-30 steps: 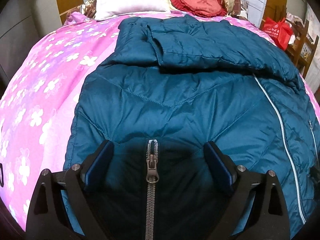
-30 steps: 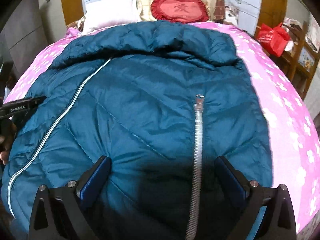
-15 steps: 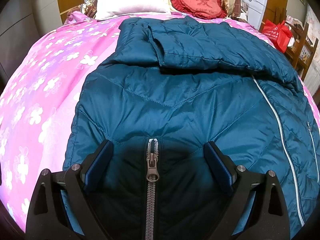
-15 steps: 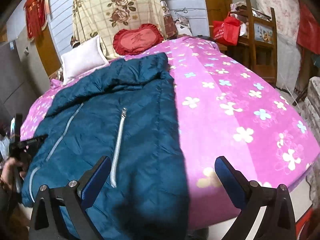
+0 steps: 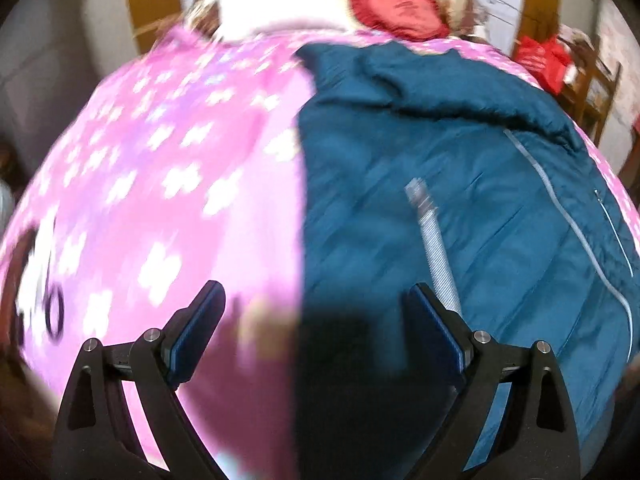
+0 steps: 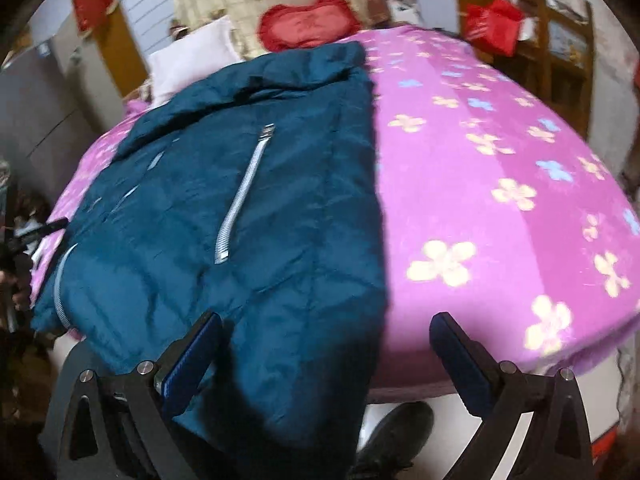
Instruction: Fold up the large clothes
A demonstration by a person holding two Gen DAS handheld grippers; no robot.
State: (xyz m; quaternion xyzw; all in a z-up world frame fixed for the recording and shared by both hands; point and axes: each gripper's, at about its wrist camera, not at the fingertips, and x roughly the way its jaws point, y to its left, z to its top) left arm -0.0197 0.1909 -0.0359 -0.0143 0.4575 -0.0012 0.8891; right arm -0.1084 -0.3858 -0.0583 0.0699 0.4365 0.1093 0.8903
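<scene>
A large teal puffer jacket [image 5: 460,184] lies spread on a pink flowered bed cover [image 5: 168,184], its hem hanging over the near edge. A silver zipper [image 5: 434,240] runs down its front. My left gripper [image 5: 316,320] is open and empty over the jacket's left hem edge. In the right wrist view the jacket [image 6: 248,208] fills the left side and its zipper [image 6: 244,196] runs up the middle. My right gripper [image 6: 324,344] is open and empty above the jacket's right hem corner. Both views are blurred.
A white pillow [image 6: 192,56] and a red heart cushion [image 6: 308,24] lie at the bed's head. A red bag [image 6: 492,24] sits on wooden furniture [image 6: 560,40] at the right. My shoe [image 6: 396,436] shows below the bed edge.
My left gripper has swung left, from centred on a zipper to the jacket's left edge. My right gripper has moved out to the jacket's right edge and pulled back. Both stay open.
</scene>
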